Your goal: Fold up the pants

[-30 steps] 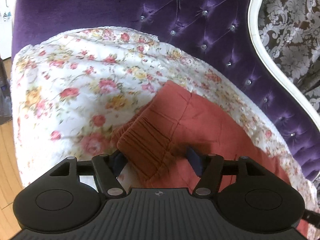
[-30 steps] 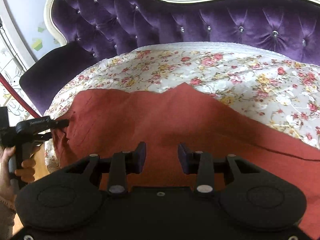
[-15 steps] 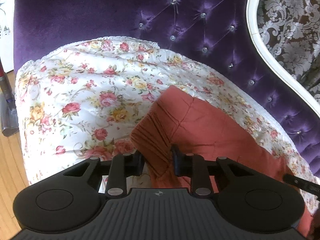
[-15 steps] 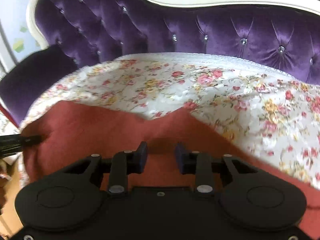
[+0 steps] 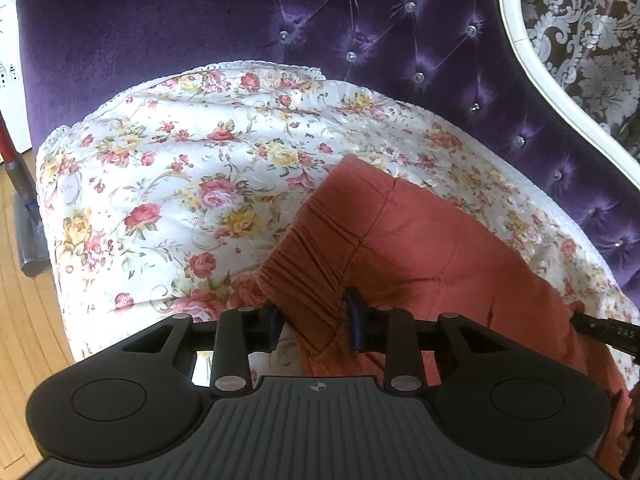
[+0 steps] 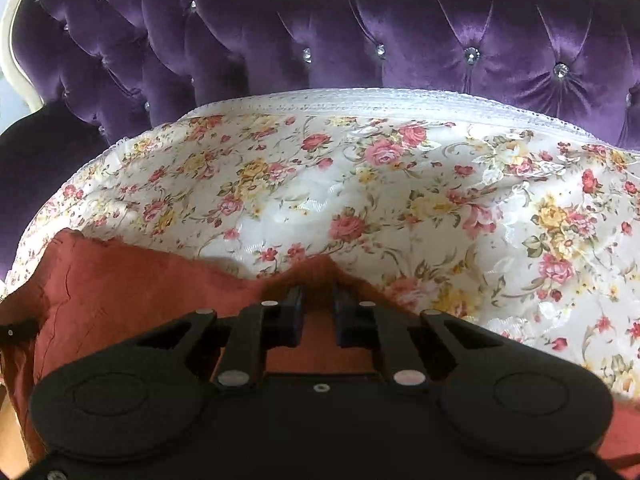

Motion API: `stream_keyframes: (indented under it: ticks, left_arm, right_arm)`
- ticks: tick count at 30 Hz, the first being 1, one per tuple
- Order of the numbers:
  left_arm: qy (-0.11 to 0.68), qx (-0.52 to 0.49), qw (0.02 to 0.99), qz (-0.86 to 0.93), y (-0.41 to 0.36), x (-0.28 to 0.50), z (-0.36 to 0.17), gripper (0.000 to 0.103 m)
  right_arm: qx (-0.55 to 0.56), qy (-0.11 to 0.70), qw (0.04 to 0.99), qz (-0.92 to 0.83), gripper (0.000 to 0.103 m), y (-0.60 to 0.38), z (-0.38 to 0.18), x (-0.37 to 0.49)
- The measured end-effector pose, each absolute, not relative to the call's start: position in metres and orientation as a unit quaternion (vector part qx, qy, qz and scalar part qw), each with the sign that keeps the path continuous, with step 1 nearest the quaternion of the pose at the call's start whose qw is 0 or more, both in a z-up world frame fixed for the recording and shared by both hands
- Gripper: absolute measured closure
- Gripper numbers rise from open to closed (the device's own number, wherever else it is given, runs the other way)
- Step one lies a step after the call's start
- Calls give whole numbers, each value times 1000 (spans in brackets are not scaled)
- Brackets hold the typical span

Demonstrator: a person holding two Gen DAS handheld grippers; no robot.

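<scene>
Light: soft, even, indoor daylight.
Glare: sheen on sofa (image 6: pixel 480 40) velvet.
Shadows: faint beneath grippers.
Distortion: strong fisheye curving at edges.
Focus: slightly soft, corners dark.

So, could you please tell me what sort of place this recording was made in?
Most likely a home living room: a tufted purple velvet sofa covered with a floral quilt, damask wallpaper behind it, and wooden flooring.

A white quilt (image 5: pixel 208 184) printed with pink and yellow roses covers the seat of a purple tufted sofa (image 6: pixel 400 40) studded with crystal buttons. Patterned wallpaper (image 5: pixel 592 32) shows behind its cream frame. A vacuum cleaner (image 5: pixel 24 216) stands on the wooden floor (image 5: pixel 28 340).
</scene>
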State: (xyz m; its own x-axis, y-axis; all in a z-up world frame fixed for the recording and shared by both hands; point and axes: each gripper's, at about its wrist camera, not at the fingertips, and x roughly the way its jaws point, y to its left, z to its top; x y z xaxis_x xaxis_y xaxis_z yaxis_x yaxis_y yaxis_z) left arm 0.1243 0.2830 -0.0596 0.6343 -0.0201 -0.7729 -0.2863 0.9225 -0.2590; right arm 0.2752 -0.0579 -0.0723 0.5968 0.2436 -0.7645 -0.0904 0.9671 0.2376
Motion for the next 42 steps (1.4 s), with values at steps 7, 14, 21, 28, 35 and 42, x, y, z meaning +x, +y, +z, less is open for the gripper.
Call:
stream_keyframes:
  ticks: [7, 14, 21, 28, 35, 42]
  left_arm:
    - [418, -197, 884, 69, 289, 127, -62, 74]
    - [408, -206, 887, 68, 290, 122, -55, 79]
    - [393, -175, 900, 69, 280, 119, -35, 79]
    - [376, -158, 910, 71, 267, 116, -14, 79]
    - [325, -93, 940, 49, 219, 97, 49, 80]
    - [266, -16, 963, -28, 129, 73, 115, 82]
  right_arm:
    - [79, 444, 888, 93, 82, -54, -69, 276]
    - [70, 431, 893, 112, 75, -49, -51, 250]
    - [58, 449, 872, 185, 75, -26, -49, 183]
    - [-8, 451, 863, 226, 71, 8, -61, 119]
    - [65, 457, 850, 255, 72, -13, -55, 104]
    - [131, 397, 881, 220, 72, -81, -21, 81]
